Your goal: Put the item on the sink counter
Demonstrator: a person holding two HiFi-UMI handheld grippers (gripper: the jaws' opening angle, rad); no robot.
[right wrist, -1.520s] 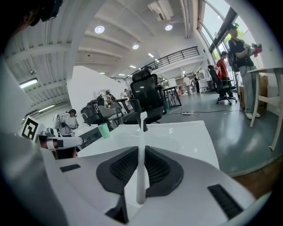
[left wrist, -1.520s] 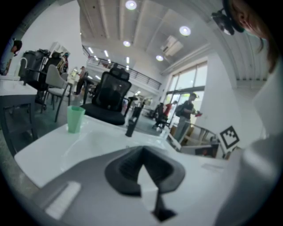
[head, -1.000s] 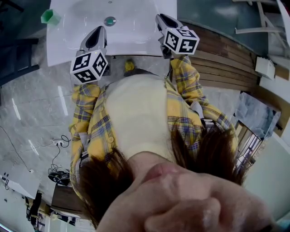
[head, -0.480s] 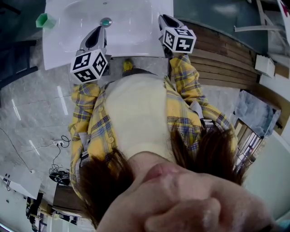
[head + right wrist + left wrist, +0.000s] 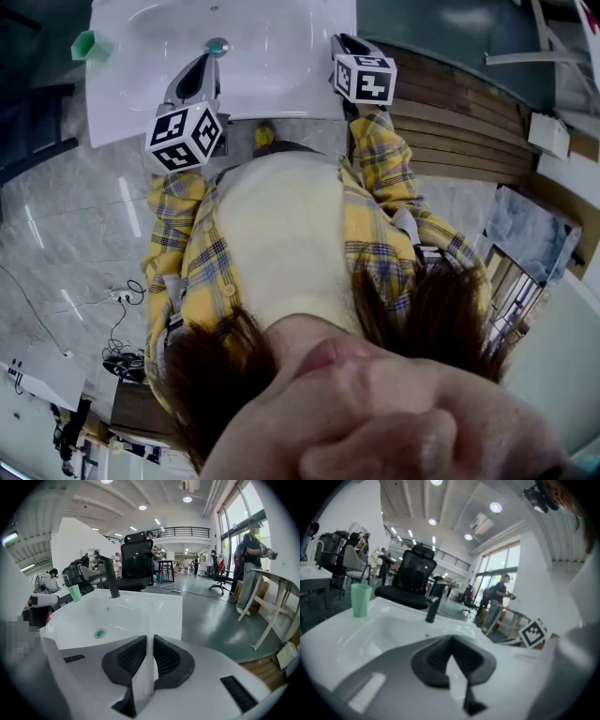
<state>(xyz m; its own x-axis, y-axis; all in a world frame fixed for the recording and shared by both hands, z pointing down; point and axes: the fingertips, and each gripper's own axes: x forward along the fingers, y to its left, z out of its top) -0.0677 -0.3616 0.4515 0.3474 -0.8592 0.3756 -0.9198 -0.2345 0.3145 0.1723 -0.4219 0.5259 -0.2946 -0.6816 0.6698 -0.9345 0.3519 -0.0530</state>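
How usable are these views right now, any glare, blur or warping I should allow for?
Head view: strong fisheye, the sink squeezed to the top edge, the person's torso filling most of it. Left gripper view: soft and smeared around the left tongs, green cup still readable. Right gripper view: crisp, bright windows at right, basin evenly lit.
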